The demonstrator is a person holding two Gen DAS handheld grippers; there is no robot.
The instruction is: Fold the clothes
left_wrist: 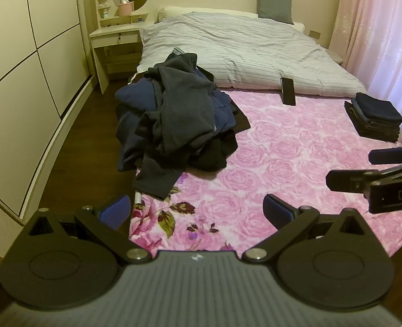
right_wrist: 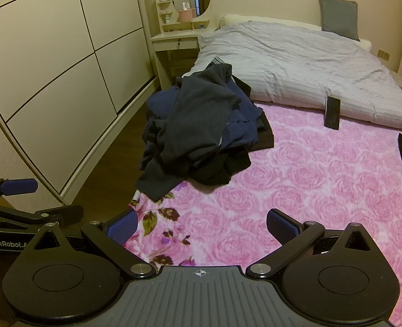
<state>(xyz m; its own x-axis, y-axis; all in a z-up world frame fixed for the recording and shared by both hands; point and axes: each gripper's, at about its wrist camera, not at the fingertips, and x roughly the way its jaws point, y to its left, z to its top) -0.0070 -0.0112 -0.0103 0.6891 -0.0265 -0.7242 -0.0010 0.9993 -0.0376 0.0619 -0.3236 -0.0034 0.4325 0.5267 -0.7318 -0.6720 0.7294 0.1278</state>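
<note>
While both the left gripper (left_wrist: pixel 195 211) and right gripper (right_wrist: pixel 201 226) hover spread wide and empty, a rumpled heap of dark navy and charcoal clothes (left_wrist: pixel 179 114) lies on the pink floral blanket's (left_wrist: pixel 296 163) left edge; a folded stack (left_wrist: pixel 375 117) sits far right.

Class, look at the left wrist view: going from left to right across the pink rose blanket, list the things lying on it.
Pile of unfolded dark clothes → black phone leaning on the grey duvet's edge → stack of folded dark clothes.
</note>
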